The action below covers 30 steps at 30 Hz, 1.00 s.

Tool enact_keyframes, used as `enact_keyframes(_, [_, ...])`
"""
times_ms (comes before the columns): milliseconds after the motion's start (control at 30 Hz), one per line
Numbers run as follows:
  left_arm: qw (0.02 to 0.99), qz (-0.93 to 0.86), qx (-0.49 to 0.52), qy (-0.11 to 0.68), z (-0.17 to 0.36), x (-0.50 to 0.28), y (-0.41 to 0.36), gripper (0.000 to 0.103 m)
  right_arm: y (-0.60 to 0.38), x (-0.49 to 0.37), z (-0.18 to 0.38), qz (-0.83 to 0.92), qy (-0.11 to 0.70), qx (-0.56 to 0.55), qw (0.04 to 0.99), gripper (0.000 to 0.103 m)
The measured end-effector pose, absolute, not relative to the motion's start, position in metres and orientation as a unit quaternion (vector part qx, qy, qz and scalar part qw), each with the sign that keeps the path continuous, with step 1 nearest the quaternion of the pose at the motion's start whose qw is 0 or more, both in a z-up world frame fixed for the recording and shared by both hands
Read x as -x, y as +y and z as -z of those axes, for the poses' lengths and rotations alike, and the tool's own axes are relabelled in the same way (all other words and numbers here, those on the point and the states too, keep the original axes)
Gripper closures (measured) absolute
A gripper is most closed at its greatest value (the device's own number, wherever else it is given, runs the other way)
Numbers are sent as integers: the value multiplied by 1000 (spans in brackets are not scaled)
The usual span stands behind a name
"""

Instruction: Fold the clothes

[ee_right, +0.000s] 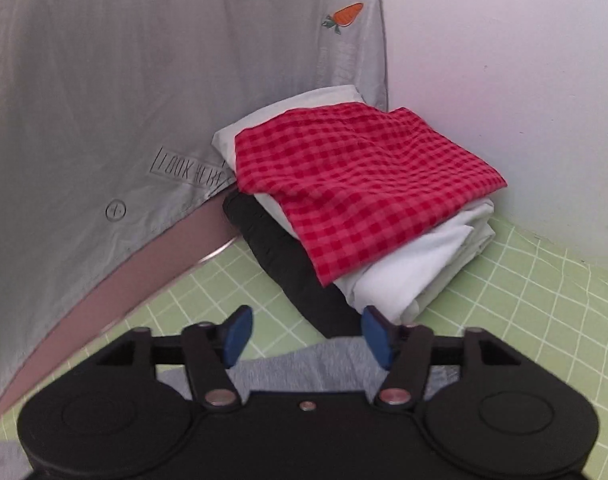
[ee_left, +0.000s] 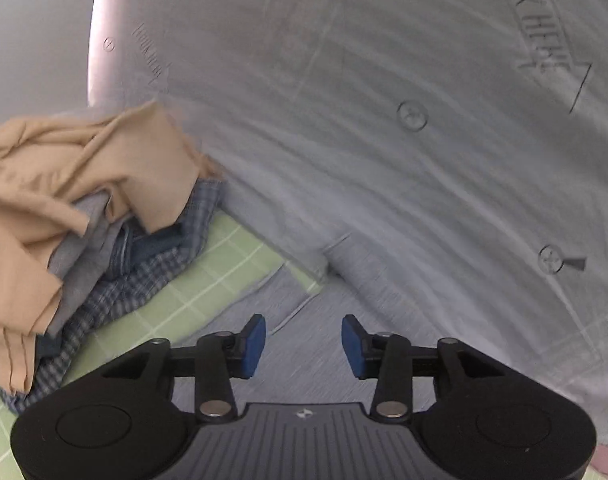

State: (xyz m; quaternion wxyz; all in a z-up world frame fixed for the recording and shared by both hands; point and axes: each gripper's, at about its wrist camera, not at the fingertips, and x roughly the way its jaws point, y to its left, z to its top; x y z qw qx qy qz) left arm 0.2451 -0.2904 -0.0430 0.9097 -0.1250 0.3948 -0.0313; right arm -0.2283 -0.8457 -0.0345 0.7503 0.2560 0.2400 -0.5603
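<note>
My left gripper hangs with its blue pads wide apart and nothing between them, over a grey garment spread flat on the green checked mat, with a rumpled heap of tan, grey and blue plaid clothes off to my left. My right gripper is just as wide open and empty above a grey cloth edge, facing a folded stack of red gingham over white over black, beside the pale grey sheet with the carrot patch.

Heap of tan, grey and blue checked clothes left of spread pale grey shirt, red gingham cloth atop folded white garment, black garment beneath, on green grid-patterned sheet.
</note>
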Motion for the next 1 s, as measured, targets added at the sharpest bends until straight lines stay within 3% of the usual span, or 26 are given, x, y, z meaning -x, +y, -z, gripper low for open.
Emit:
enact_keyframes(167, [890, -21, 122, 439, 84, -225, -261, 45, -789, 242, 70, 590, 295, -244, 711, 25])
enact_keyframes(267, [882, -43, 120, 455, 104, -216, -245, 43, -764, 257, 85, 601, 288, -300, 682, 23])
enact_keyframes(333, [877, -54, 116, 463, 116, -211, -236, 33, -752, 268, 95, 605, 273, -349, 662, 20])
enact_keyframes(433, [880, -45, 110, 460, 117, -215, -240, 33, -745, 266, 111, 583, 270, -392, 659, 19])
enact_keyframes(500, [884, -43, 105, 453, 117, -217, -244, 39, -745, 258, 117, 571, 276, -401, 661, 19])
enact_keyframes(533, [887, -43, 98, 450, 117, -218, -247, 56, -745, 253, 119, 570, 278, -396, 664, 19])
enact_keyframes(567, [889, -45, 85, 448, 117, -219, -250, 69, -745, 249, 121, 569, 280, -392, 667, 24])
enact_keyframes(600, [890, -43, 77, 447, 117, -220, -252, 97, -745, 245, 123, 569, 286, -387, 667, 43])
enact_keyframes(667, [890, -32, 82, 448, 117, -219, -250, 100, -747, 240, 125, 572, 303, -369, 667, 71])
enact_keyframes(700, [888, -30, 83, 451, 117, -217, -246, 101, -747, 238, 125, 569, 319, -351, 672, 92])
enact_keyframes(767, [885, -26, 84, 456, 115, -212, -239, 101, -748, 242, 125, 558, 335, -331, 683, 98])
enact_keyframes(1000, [872, -34, 108, 477, 111, -144, -180, 101, -752, 295, 127, 566, 347, -298, 686, 99])
